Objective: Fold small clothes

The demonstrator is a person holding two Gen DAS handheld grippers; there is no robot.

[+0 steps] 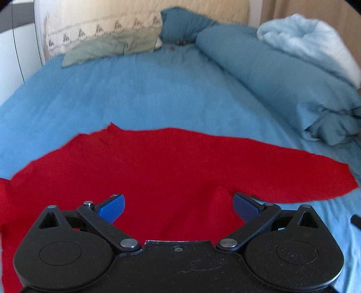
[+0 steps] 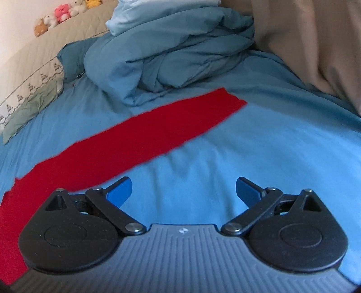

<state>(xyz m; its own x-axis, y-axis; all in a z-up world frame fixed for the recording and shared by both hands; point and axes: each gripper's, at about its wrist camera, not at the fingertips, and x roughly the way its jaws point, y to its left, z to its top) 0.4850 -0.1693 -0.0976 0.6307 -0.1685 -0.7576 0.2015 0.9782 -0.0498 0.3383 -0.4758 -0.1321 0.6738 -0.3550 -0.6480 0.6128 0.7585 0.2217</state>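
**Both claws open over the red garment**

My left claw (image 1: 178,208) hung spread wide, empty, directly above the red garment (image 1: 171,166), which lay flat beneath and between its blue pads (image 1: 112,208). My right claw (image 2: 183,191) was equally agape over bare blue bedsheet (image 2: 259,146); the garment's sleeve (image 2: 144,135) ran diagonally past its left pad. Beyond the garment's far edge the sheet stretched open. Farther back, a rumpled teal duvet (image 2: 171,58) crowded the right, and a green pillow (image 1: 108,48) met the headboard (image 1: 101,20).
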